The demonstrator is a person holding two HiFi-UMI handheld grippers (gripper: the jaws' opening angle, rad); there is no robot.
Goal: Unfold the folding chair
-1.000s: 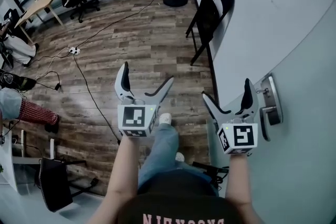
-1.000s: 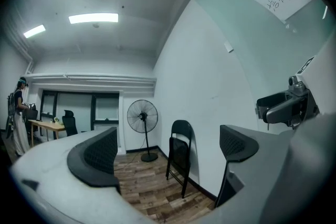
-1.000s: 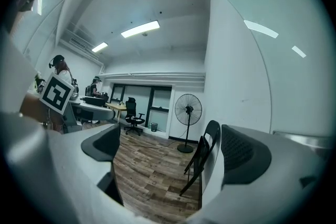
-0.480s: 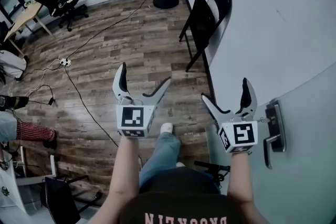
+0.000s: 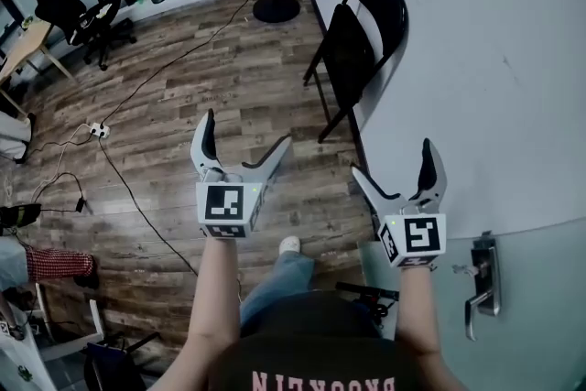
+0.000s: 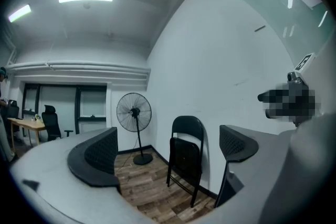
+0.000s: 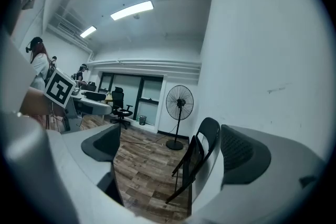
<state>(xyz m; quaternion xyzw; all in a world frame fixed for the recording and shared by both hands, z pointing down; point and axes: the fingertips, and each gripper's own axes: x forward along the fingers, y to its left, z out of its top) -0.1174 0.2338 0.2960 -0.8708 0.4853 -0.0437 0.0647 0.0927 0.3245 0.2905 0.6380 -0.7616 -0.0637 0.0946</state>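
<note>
- Spotting the black folding chair (image 5: 352, 59) in the upper middle of the head view: shut flat, standing on the wood-plank floor (image 5: 229, 78), tipped back against the white wall (image 5: 476, 59).
- Holding the left tool (image 5: 247, 135) at centre-left, jaws spread wide with nothing between them, well apart from the chair.
- Same story for the right tool (image 5: 394, 162) at lower right: released, jaws apart, empty, with only the distant chair framed between them in its own view.
- Reading the build: thin tube frame, apparently painted metal, with a rounded back panel on top, a flat seat panel swung up against it, and slim legs angled down to the floor.
- Judging the handling: rigid and hard, no give anywhere; probably a fair weight for two jaws; smooth finish likely slippery under the pads.
- Expecting the hinge to resist, then let go at once; also free to skid on the planks or slide off the wall once pulled.
- Choosing the holds: one tool on the top curve of the back or a side rail to steady the frame, the other on the seat's free edge to swing it down.
- Keeping clear of the crossing legs, a likely pinch spot.
- Noting the pedestal fan (image 5: 276, 6) at top centre and a door lever (image 5: 483, 275) at lower right, both clear of the chair.
</note>
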